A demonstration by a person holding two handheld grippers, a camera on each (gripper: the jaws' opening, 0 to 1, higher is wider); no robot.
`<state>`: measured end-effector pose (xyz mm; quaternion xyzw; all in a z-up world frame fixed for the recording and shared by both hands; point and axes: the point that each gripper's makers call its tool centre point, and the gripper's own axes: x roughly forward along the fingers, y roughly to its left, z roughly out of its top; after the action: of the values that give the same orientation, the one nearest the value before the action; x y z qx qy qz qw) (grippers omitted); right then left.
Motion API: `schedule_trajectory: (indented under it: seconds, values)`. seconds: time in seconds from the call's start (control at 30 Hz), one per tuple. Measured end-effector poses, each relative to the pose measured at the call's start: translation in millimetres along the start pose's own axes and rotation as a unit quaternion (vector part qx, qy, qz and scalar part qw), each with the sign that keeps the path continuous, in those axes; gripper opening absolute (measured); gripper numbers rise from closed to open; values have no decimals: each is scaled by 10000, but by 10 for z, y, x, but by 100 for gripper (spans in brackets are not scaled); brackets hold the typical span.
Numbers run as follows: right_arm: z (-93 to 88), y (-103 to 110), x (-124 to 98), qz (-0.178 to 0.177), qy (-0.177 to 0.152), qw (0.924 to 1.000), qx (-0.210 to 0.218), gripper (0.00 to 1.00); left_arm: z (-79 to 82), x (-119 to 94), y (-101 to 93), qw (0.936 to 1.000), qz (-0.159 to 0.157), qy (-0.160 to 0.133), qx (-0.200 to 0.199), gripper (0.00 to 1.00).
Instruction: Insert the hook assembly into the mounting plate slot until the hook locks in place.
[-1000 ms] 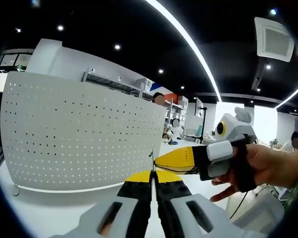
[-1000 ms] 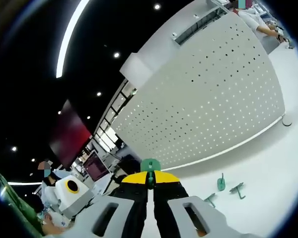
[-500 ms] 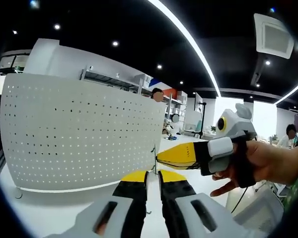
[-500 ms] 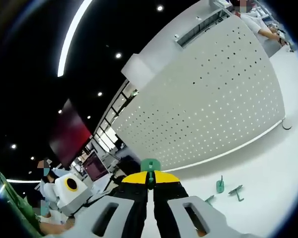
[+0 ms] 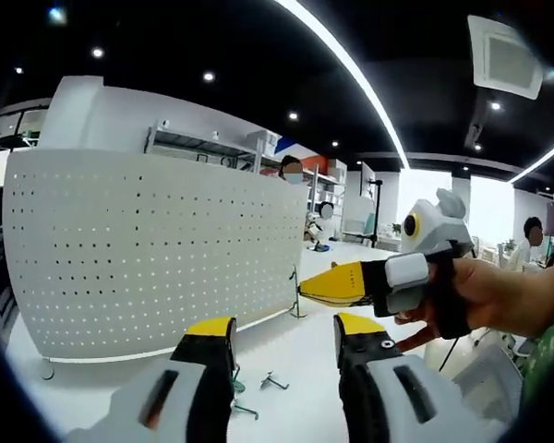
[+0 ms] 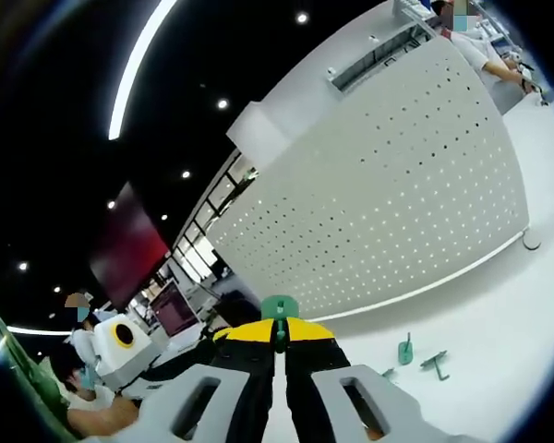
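Right gripper view: right gripper [image 6: 279, 343] jaws clenched on green hook [image 6: 279, 309], probably aimed at pegboard [image 6: 388, 194]; left gripper [image 5: 282, 334] jaws released.

Pegboard [image 5: 157, 254] walls off the far side; near worktop [image 5: 286, 355] open except loose hooks [image 5: 258, 383] lying between.

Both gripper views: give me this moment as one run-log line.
left gripper: open, empty | right gripper: shut on green hook | pegboard: upright on table | spare hooks: on table
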<state>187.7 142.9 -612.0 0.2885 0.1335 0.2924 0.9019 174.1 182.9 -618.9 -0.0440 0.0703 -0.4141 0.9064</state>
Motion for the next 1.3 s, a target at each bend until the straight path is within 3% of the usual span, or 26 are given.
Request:
schedule_trajectory:
  seconds: [0.27,0.43,0.53,0.9,1.0,1.23,1.3]
  values:
    - [59,29,-20,-36,-51,9996,-279,1,122,-62,16,9998,-66,-29,-204,81]
    - [109,17,-30,-109,-110,9989,-438,1,230,-102,11,9998,-117,-96,-158,90]
    - [144,1,-41,-142,-157,9987,-468,1,310,-122,2,9989,-205,-235,-358,100]
    - [316,-65,-90,-418,-372,9946,-873,1,406,-179,-11,9995,-183,-192,-198,100]
    - [420,-118,-112,-650,-458,9884,-1292,1,390,-181,2,9997,-142,-119,-151,100]
    - [556,-192,-119,-959,-498,9770,-1840,1,375,-193,16,9998,-104,-88,-157,99]
    - [621,-236,-134,-1148,-532,9684,-2149,1,373,-200,24,9998,-86,-83,-157,99]
